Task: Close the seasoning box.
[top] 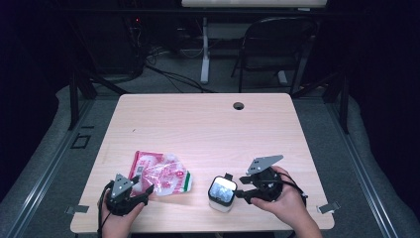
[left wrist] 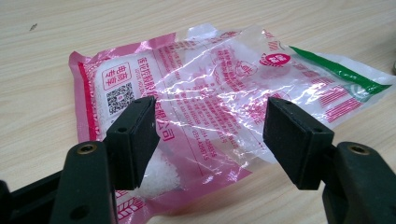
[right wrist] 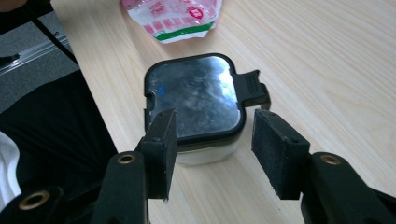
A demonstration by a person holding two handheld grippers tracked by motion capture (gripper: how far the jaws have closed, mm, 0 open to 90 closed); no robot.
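Note:
A pink and clear plastic bag point(top: 159, 174) with white grains lies flat near the table's front left; it also fills the left gripper view point(left wrist: 205, 98). My left gripper point(top: 143, 194) is open just short of the bag's near edge, jaws apart with nothing between them point(left wrist: 210, 140). A small white container with a black-rimmed clear lid point(top: 222, 193) stands at front centre, its lid clip flipped out point(right wrist: 252, 88). My right gripper point(top: 240, 192) is open right beside the container, jaws point(right wrist: 212, 149) straddling the near corner of the lid without touching.
The wooden table point(top: 208, 124) has a cable hole point(top: 238, 105) near its far edge. A black chair point(top: 277, 44) and a desk leg point(top: 204, 49) stand beyond the table. The front table edge runs close to the container point(right wrist: 107, 116).

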